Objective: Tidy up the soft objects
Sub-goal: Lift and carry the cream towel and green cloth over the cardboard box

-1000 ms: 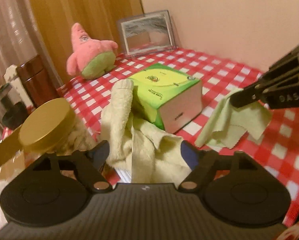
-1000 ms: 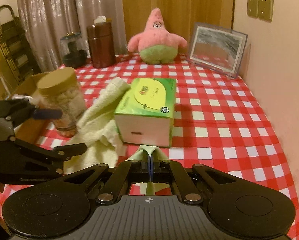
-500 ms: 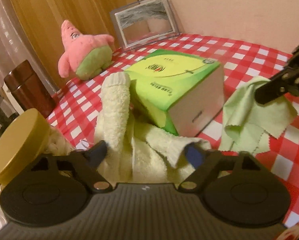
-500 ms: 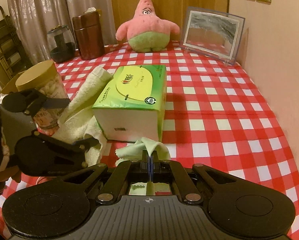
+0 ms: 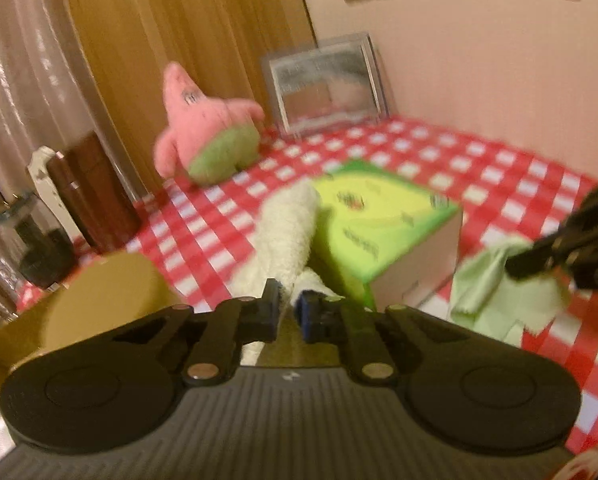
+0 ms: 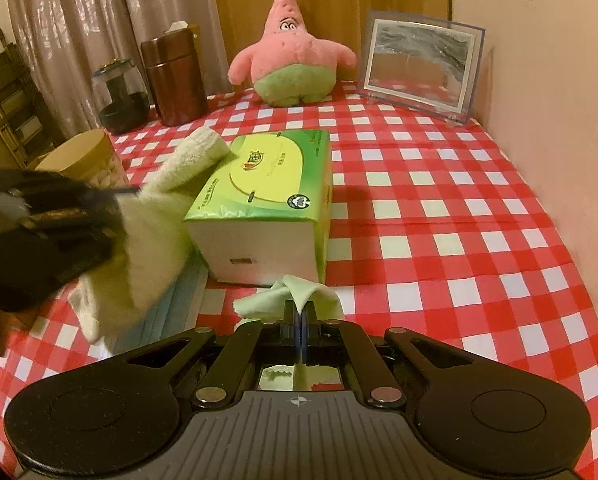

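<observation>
My left gripper (image 5: 289, 312) is shut on a cream fluffy towel (image 5: 285, 224) and lifts its near end off the table; the towel (image 6: 159, 204) also shows in the right wrist view, its far end resting against a green tissue box (image 6: 267, 188). My right gripper (image 6: 300, 316) is shut on a small light green cloth (image 6: 287, 294), held just in front of the box. The cloth (image 5: 499, 296) hangs from the right gripper (image 5: 517, 270) in the left wrist view. A pink starfish plush (image 6: 293, 56) sits at the back.
The red checked tablecloth (image 6: 439, 216) covers the table. A gold-lidded jar (image 6: 85, 160) stands at the left beside a cardboard box (image 5: 3, 344). A brown canister (image 6: 175, 76), a dark glass jar (image 6: 119, 96) and a framed picture (image 6: 419, 68) stand at the back. The wall is at the right.
My left gripper has closed on the cream towel and raised its near end. The right gripper still holds the green cloth and has moved slightly towards the tissue box.
</observation>
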The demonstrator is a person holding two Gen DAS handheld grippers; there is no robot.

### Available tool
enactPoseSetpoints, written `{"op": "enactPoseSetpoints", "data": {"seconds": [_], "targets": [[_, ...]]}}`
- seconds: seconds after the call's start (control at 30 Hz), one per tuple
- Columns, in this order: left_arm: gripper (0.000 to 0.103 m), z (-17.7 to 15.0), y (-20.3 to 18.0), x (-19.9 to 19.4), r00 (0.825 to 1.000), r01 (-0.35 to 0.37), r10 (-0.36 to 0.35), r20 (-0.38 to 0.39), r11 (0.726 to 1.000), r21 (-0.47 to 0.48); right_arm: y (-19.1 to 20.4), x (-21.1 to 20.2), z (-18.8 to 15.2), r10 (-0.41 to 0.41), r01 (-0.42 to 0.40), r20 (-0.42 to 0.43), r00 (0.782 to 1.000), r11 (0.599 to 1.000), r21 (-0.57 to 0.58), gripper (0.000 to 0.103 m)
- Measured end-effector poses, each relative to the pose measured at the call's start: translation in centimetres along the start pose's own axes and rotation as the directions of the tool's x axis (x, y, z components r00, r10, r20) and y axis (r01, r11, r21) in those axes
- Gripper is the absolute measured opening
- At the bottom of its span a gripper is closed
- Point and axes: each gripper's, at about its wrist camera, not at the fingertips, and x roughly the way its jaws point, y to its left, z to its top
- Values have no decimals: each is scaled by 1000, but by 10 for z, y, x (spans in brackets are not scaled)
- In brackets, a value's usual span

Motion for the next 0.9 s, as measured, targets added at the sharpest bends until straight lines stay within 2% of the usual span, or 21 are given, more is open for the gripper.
{"op": "enactPoseSetpoints", "data": {"seconds": [0.2,0.4,0.5,0.6,0.73,0.83,0.9], "targets": [[8,30,23,-34,997,-2,6,82,998,-58,4,-4,1,3,-4,27,1000,1000,2,1],[8,58,39,-72,986,-5,21,166,995,-97,6,-8,0,1,-1,47,999,1000,8,1],[8,65,46,-96,982,18,10,188,989,-144,6,-12,1,1,-2,65,998,1000,14,1],[8,61,45,-121,981,45,-8,194,982,-184,5,-17,1,7,-9,79,997,1000,23,1],[8,42,35,-141,988,56,-22,156,973,-223,9,-21,-1,26,-27,74,997,999,19,1],[8,19,24,-142,993,65,-37,111,963,-260,12,-19,-5,51,-51,40,998,999,8,1],[8,2,15,-138,997,47,-29,78,967,-251,13,-16,-8,72,-72,4,997,997,4,1]]}}
